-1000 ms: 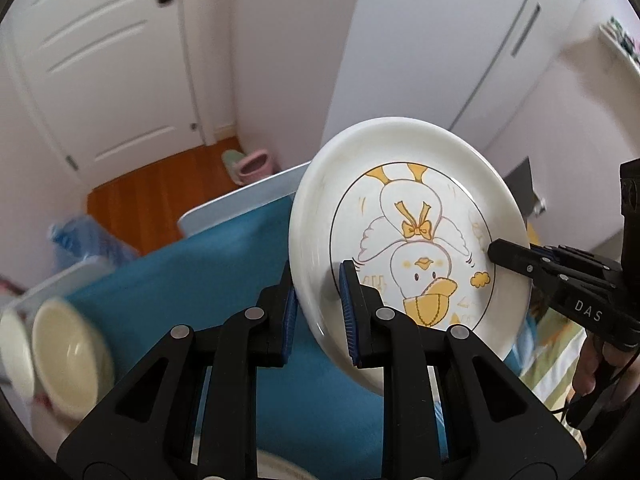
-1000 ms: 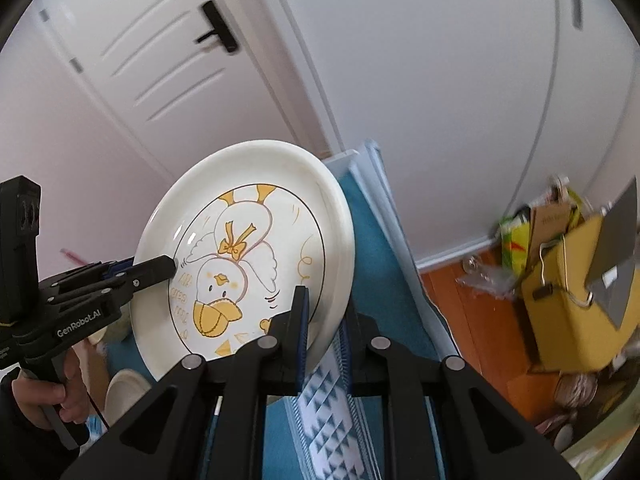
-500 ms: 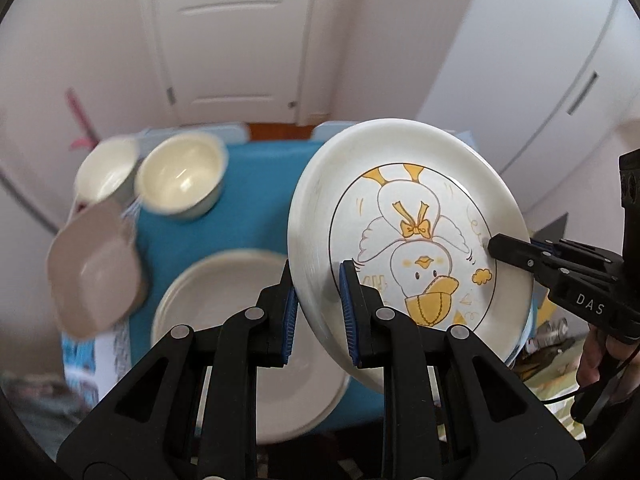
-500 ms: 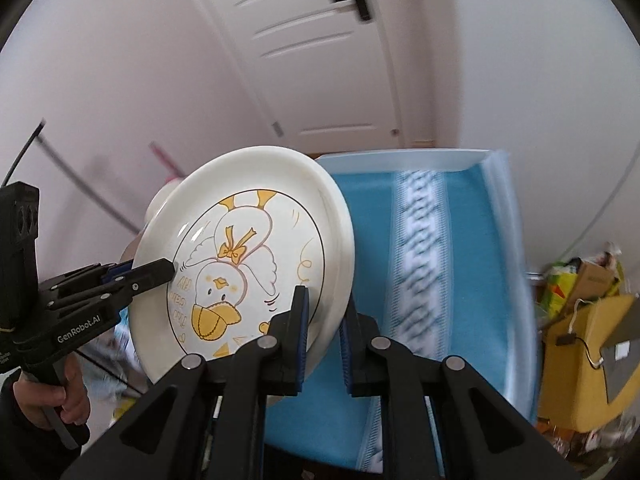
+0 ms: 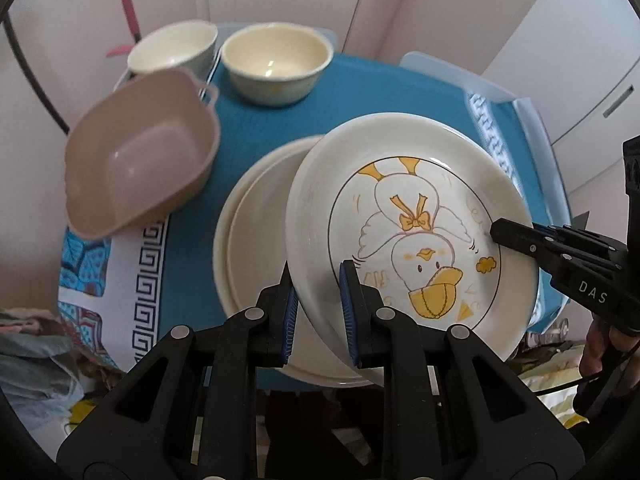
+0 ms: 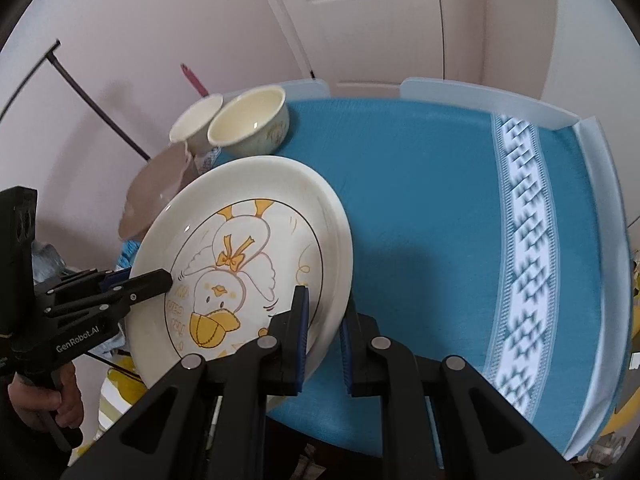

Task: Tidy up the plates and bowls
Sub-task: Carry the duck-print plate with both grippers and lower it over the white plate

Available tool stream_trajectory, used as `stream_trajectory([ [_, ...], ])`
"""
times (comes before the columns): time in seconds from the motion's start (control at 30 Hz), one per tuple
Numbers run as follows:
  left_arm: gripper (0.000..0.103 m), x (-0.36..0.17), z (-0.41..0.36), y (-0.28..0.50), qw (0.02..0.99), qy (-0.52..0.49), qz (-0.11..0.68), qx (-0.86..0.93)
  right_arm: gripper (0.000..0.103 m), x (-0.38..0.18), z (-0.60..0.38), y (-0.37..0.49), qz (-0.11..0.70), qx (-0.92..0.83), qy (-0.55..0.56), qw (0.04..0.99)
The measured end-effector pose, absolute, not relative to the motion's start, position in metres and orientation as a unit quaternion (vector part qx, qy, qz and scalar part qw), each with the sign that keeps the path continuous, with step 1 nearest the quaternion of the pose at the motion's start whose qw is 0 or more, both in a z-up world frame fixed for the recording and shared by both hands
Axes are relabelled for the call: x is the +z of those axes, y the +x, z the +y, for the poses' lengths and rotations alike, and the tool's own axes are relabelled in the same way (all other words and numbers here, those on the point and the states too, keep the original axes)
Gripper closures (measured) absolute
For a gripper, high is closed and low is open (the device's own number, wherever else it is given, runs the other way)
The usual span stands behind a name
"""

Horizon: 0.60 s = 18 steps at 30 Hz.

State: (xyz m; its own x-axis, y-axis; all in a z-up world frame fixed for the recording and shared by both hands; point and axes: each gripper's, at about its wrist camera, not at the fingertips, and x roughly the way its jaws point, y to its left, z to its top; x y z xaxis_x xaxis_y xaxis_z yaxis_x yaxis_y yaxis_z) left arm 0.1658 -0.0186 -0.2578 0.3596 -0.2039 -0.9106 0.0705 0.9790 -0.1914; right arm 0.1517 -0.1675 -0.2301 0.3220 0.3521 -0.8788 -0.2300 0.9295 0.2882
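A cream plate with a yellow duck drawing is held in the air between both grippers, above the table. My left gripper is shut on its near-left rim. My right gripper is shut on the opposite rim of the duck plate. Under it a plain cream plate lies on the blue cloth. Two cream bowls stand at the far edge. A brown square bowl sits at the left.
The table carries a blue cloth with a white patterned band at the right. A white door and walls stand behind. Clutter lies on the floor at the table's near-left side.
Both grippers have swung with the duck plate from facing the door and wall down over the table. The plate now hangs above the plain plate. Both grips are unchanged.
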Motion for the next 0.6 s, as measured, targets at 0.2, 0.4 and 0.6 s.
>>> stream_trajectory([
  [0.2,0.085,-0.280,-0.006,0.167,0.811,-0.063,0.575,-0.091,0.090,-0.245,-0.151,0.154,0.567,0.169,0.039,0.805],
  [0.4,0.085,-0.292,-0.010,0.177,0.809,-0.040,0.578,-0.096,0.090,-0.247,-0.143,0.156,0.570,0.159,0.025,0.806],
  [0.6,0.085,-0.298,-0.014,0.179,0.806,-0.017,0.584,-0.094,0.090,-0.250,-0.140,0.156,0.570,0.154,0.016,0.807],
])
